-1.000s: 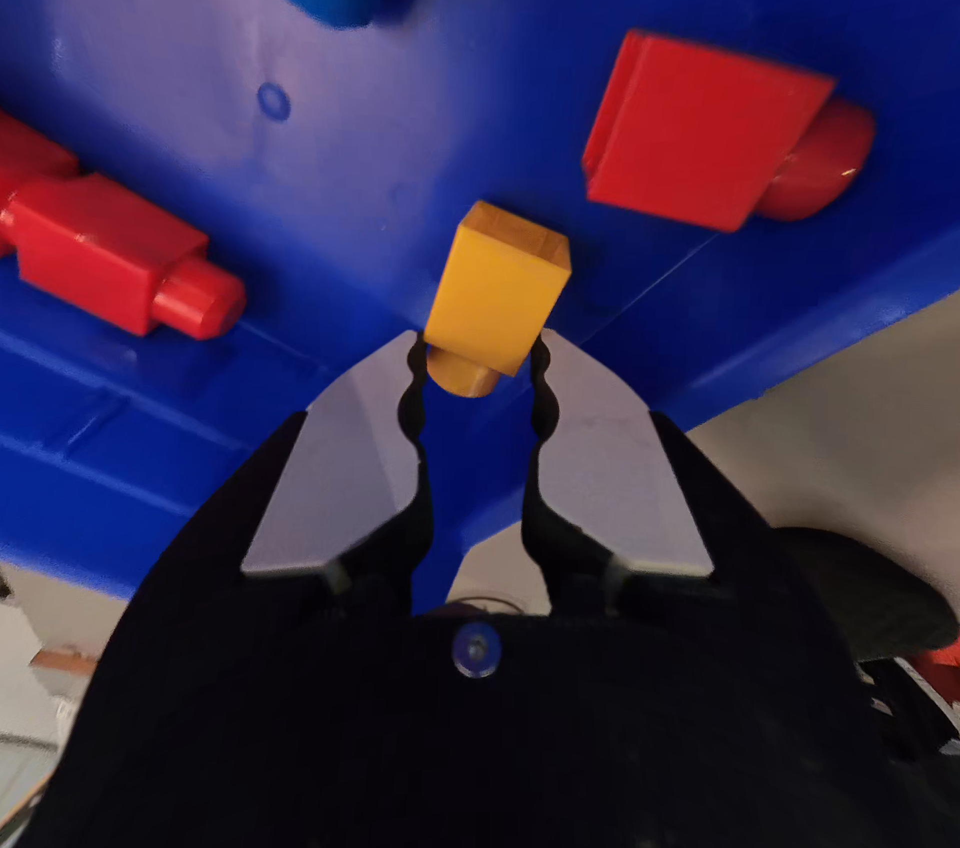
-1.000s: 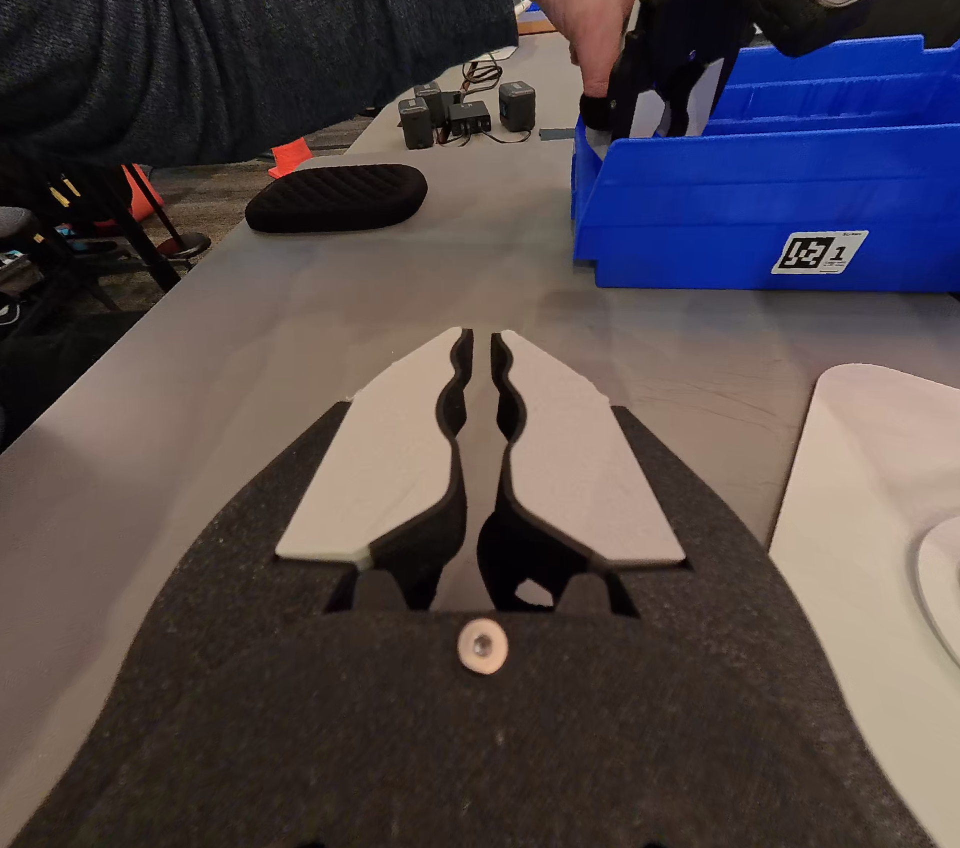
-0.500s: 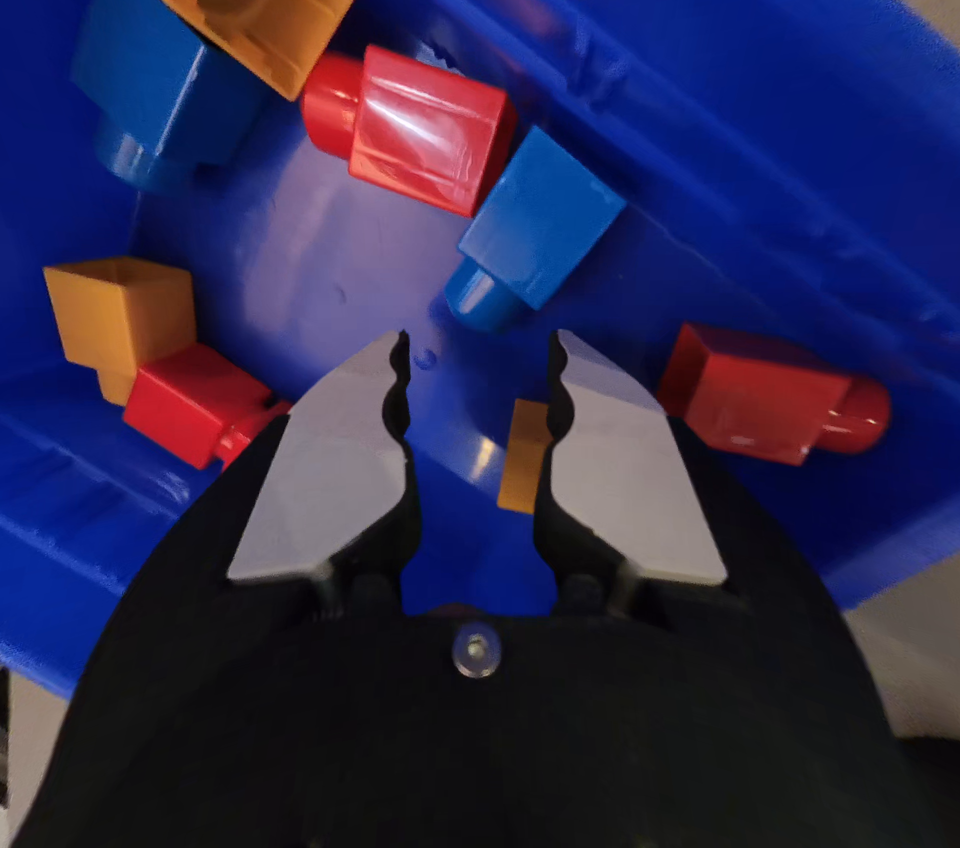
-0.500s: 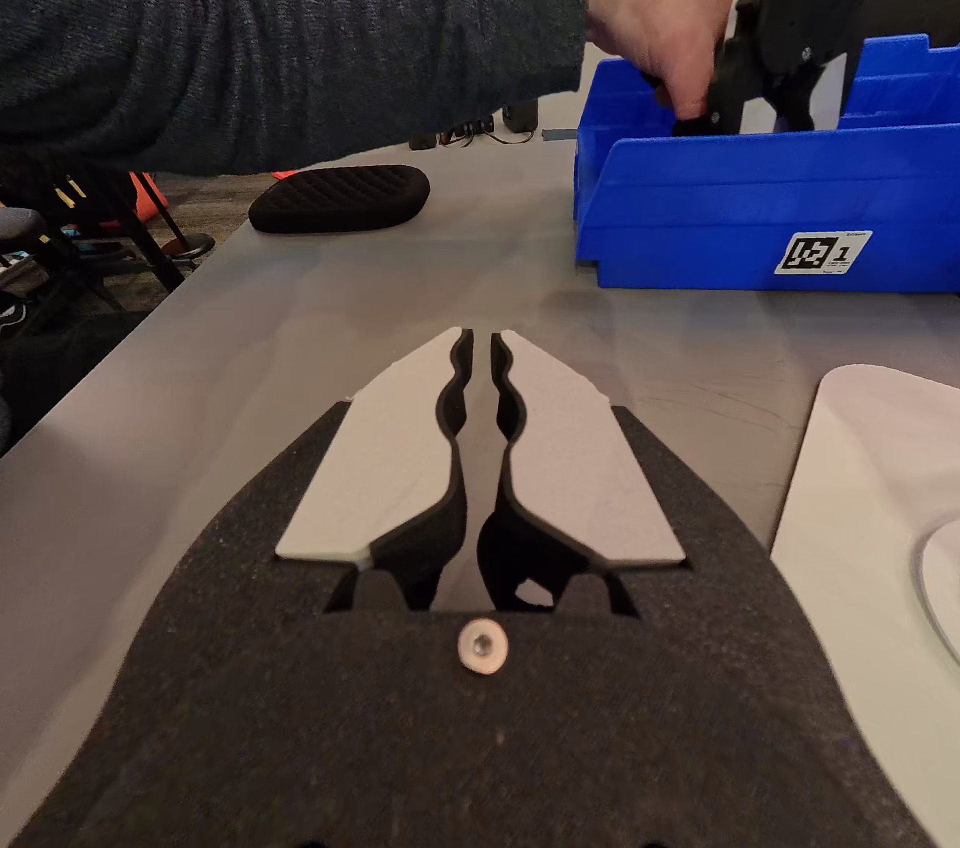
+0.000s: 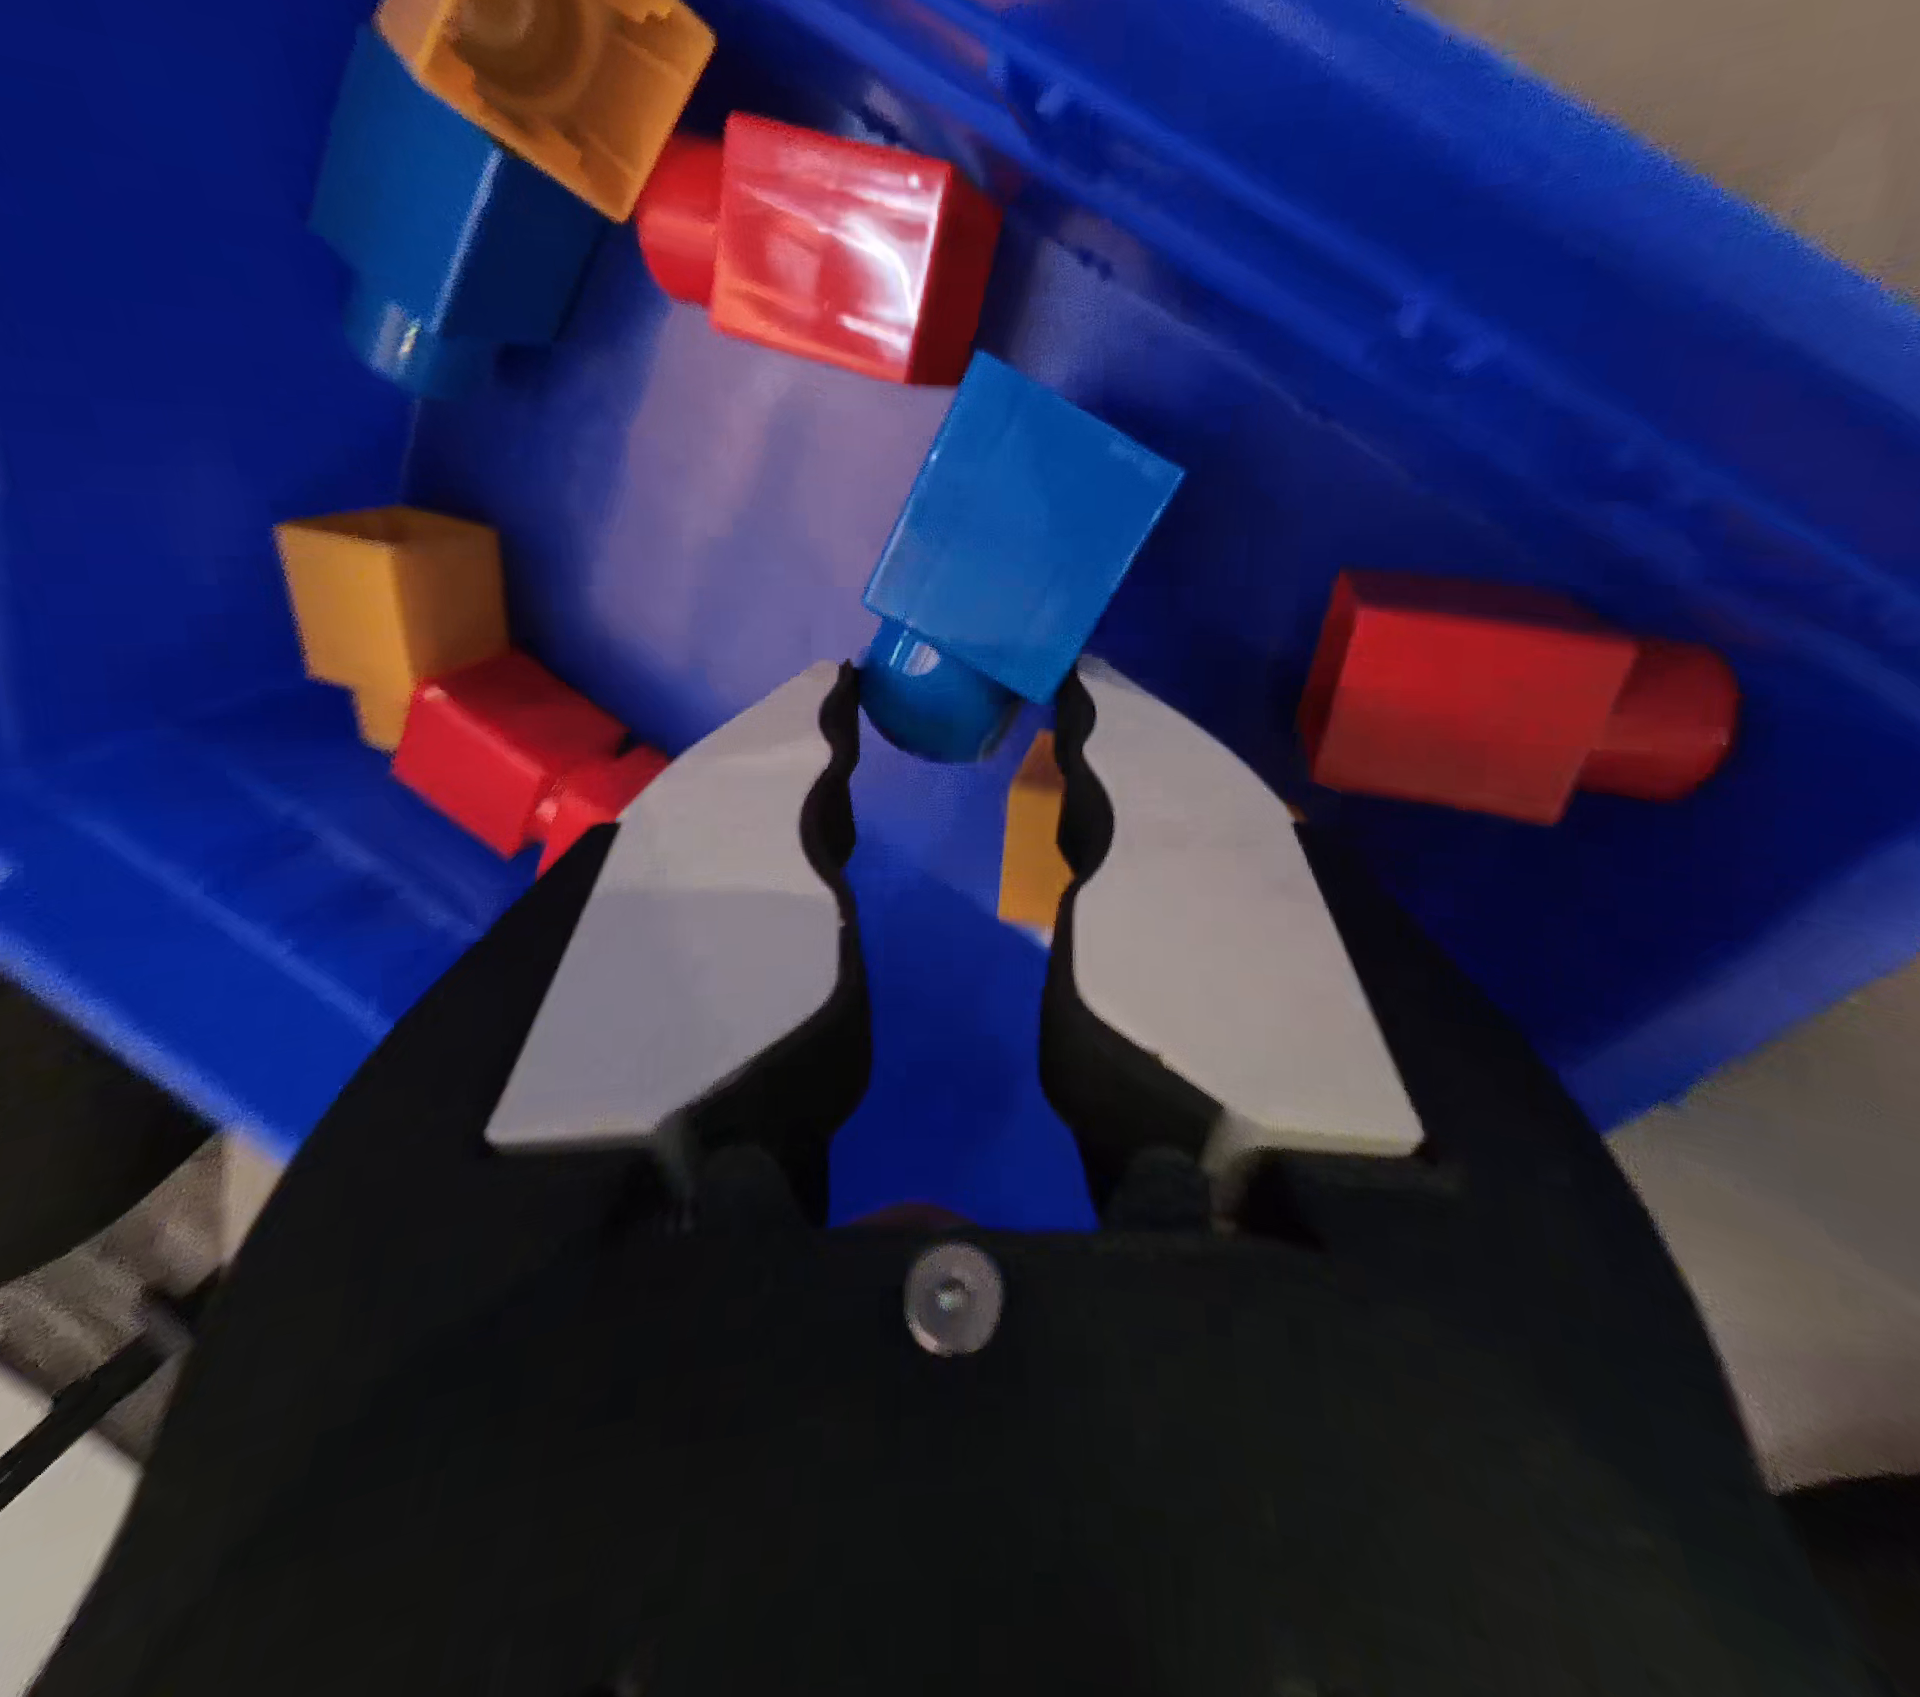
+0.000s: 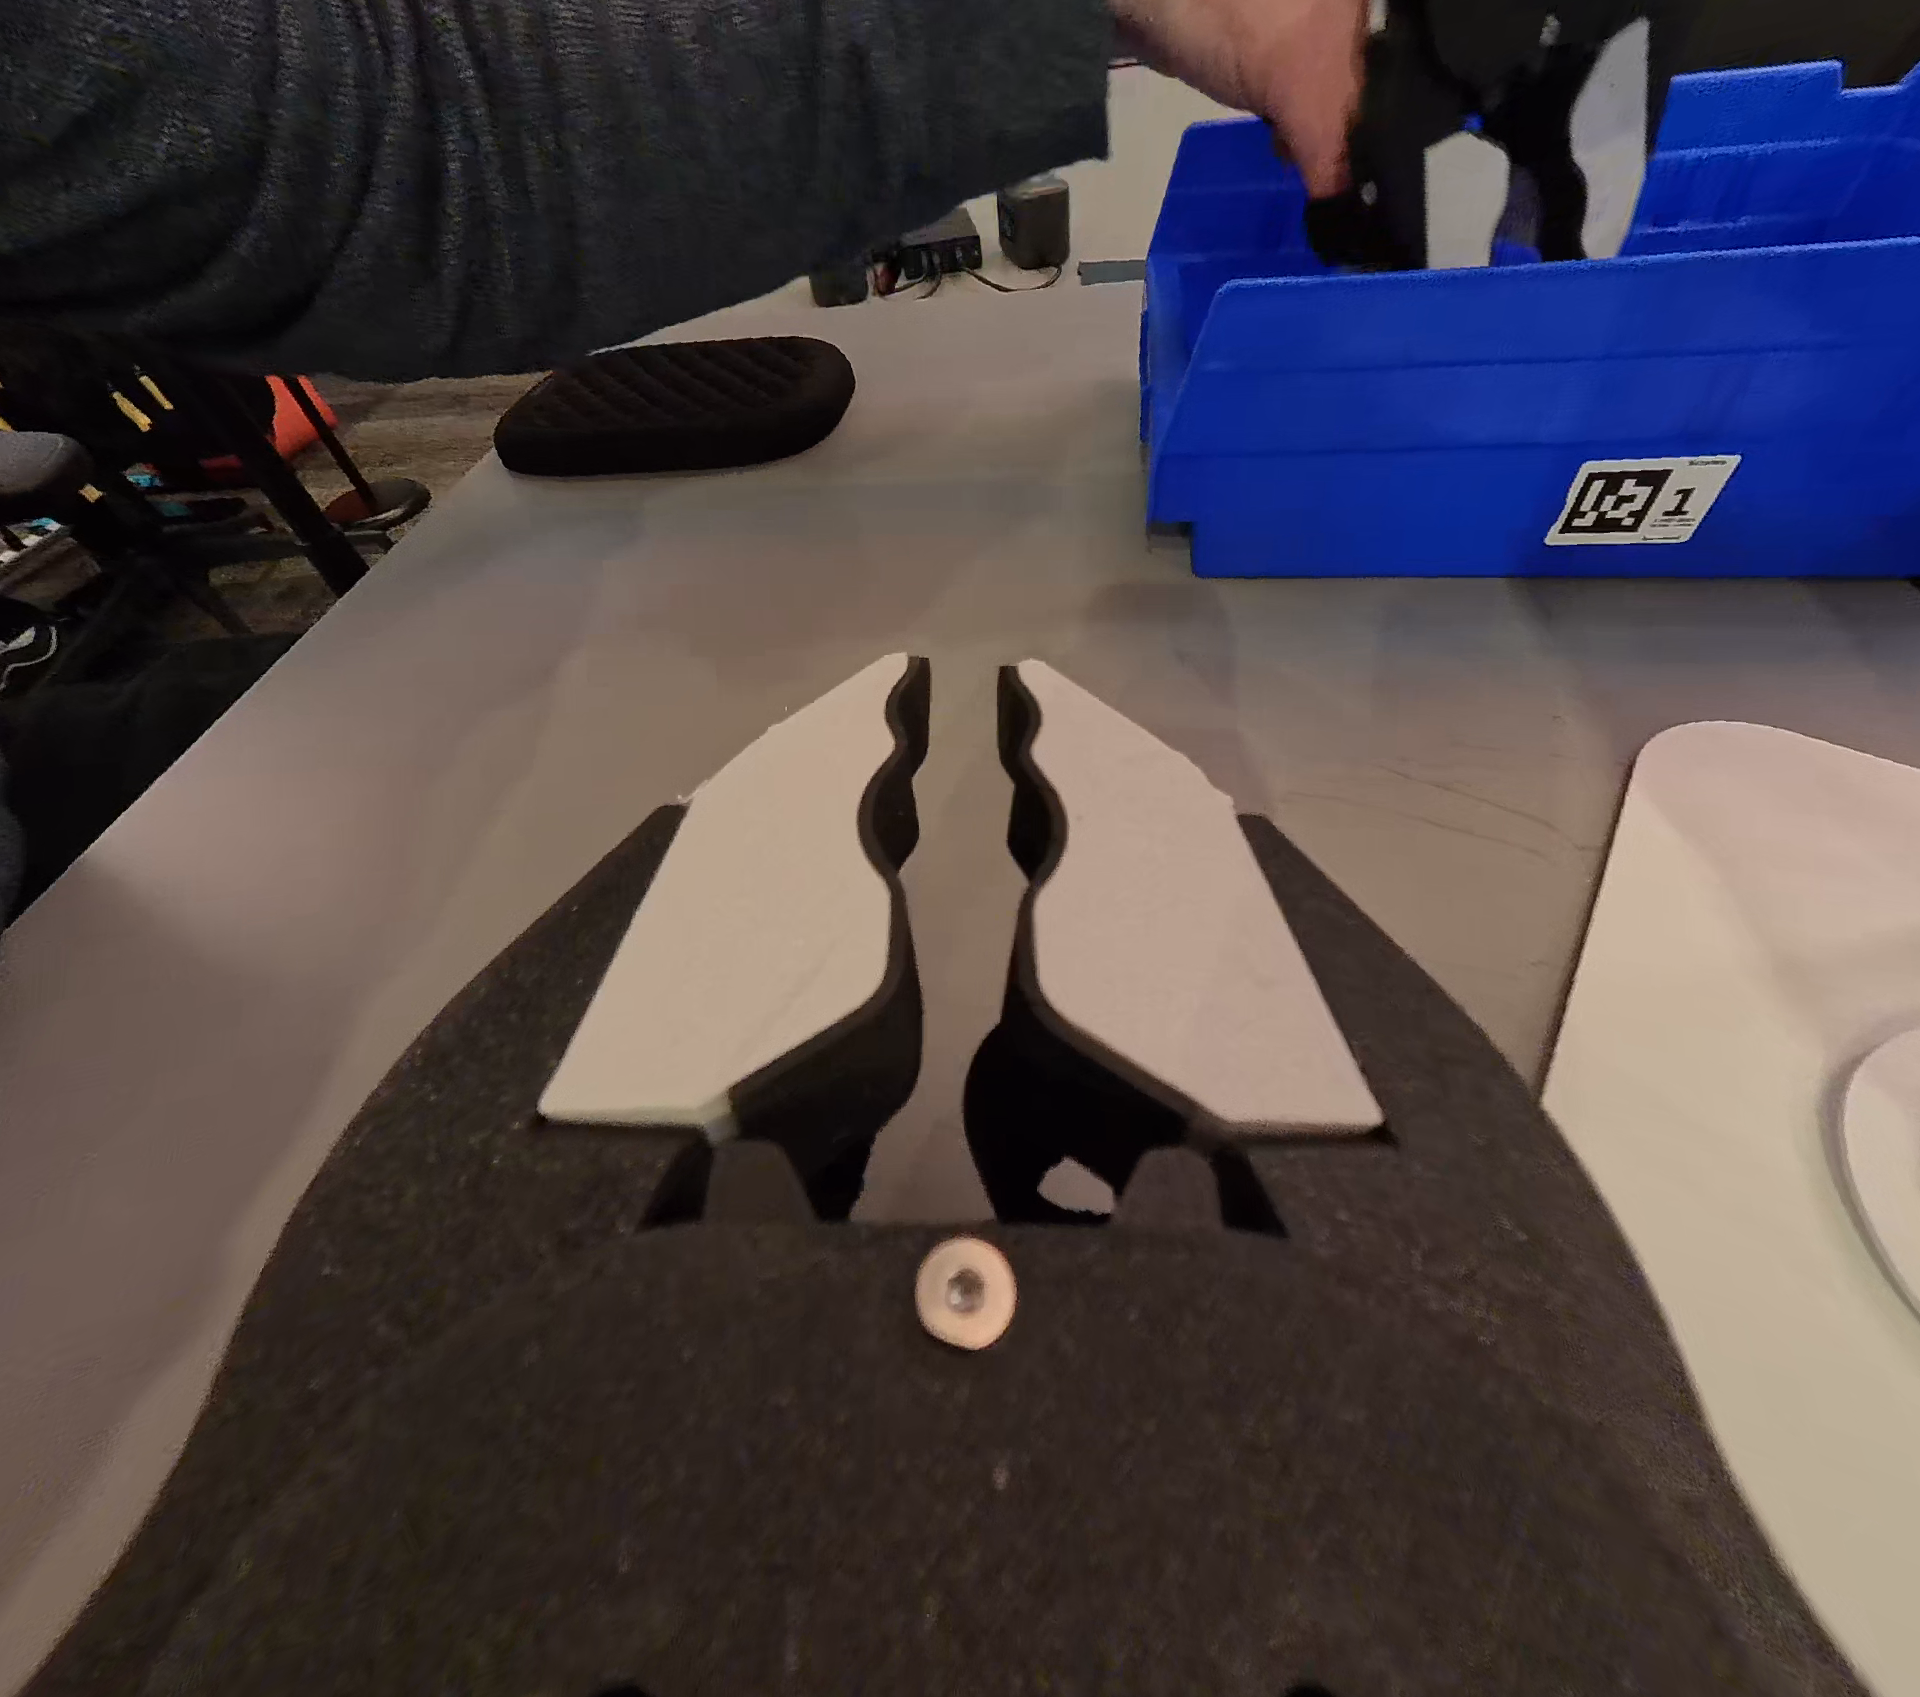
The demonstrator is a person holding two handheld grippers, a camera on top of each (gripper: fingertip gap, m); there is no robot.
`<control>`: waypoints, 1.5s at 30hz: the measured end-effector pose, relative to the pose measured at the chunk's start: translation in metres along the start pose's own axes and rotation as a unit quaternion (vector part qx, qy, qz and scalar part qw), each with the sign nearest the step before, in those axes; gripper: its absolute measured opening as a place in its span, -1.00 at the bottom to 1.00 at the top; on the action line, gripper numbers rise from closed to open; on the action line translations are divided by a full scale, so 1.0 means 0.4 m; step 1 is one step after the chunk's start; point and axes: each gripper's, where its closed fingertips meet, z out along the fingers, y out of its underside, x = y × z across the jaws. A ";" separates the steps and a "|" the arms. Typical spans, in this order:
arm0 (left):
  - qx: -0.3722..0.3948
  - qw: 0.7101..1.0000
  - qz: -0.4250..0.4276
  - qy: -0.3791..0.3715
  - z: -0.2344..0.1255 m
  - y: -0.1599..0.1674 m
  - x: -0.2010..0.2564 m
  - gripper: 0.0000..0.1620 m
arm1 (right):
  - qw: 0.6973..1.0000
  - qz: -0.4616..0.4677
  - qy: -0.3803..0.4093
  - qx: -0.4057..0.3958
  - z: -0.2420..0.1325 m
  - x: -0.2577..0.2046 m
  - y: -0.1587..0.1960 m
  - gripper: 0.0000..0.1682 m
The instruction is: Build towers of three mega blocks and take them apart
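In the left wrist view my left gripper (image 5: pixel 956 691) is inside the blue bin (image 5: pixel 1351 213). Its pads are closed on a blue mega block (image 5: pixel 1023 525) lying on its side, at the stud end. Loose blocks lie around it: a red one (image 5: pixel 852 260), a hollow yellow one (image 5: pixel 545 21) on another blue one (image 5: pixel 447 234), a yellow (image 5: pixel 390 598) and red (image 5: pixel 499 748) pair, a red one (image 5: pixel 1475 691) at right, and a yellow one (image 5: pixel 1029 847) half behind my right finger. My right gripper (image 6: pixel 961 671) hovers over the grey table, slightly open and empty.
In the right wrist view the blue bin (image 6: pixel 1455 421) stands at the far right with a person's hand and sleeve (image 6: pixel 520 89) reaching into it. A black pad (image 6: pixel 675 406) lies at the back left. A white mat (image 6: pixel 1766 1024) lies at the right. One gripper's finger ends stand about 25 cm off the other's.
My left gripper let go of the yellow block into the bin, opened wider, moved over and closed on the blue block. My right gripper's jaws opened slightly; it has not moved.
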 end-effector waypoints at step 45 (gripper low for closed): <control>0.043 0.939 0.205 -0.272 -0.390 -0.137 0.345 -0.31 | 0.982 0.161 -0.067 0.072 0.047 0.010 -0.102 -0.57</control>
